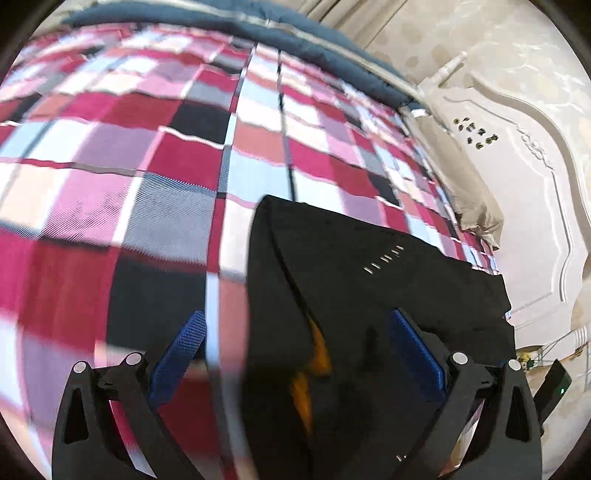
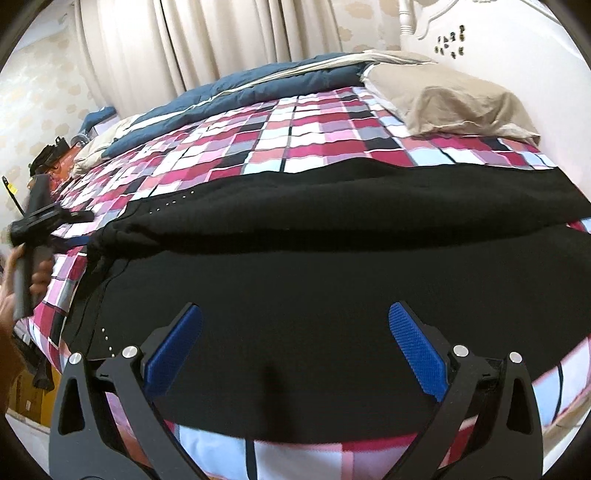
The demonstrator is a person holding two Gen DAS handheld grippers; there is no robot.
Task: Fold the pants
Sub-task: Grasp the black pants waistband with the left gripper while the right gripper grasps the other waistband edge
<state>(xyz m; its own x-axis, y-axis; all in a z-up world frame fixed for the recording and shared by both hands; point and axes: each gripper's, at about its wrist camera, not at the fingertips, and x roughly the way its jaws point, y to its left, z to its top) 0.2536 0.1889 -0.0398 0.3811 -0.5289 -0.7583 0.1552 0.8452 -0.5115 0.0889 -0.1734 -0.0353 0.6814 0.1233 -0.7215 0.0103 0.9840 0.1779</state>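
Note:
Black pants (image 2: 332, 229) lie spread across a checked bedspread (image 2: 280, 140), one leg folded over the other, with small metal studs near the waist. My right gripper (image 2: 295, 325) is open just above the near pant leg, holding nothing. My left gripper (image 1: 295, 332) is open over the waist end of the pants (image 1: 351, 280), with the left finger over the bedspread (image 1: 110, 155) and the right finger over the black cloth. An orange patch shows inside the fabric fold. The left gripper also shows in the right wrist view (image 2: 79, 216) at the far left, held by a hand.
A beige pillow (image 2: 450, 99) lies at the head of the bed by the white headboard (image 2: 480, 29). A dark blue quilt (image 2: 251, 88) runs along the far side. Curtains (image 2: 221, 37) hang behind. The bed's near edge is below my right gripper.

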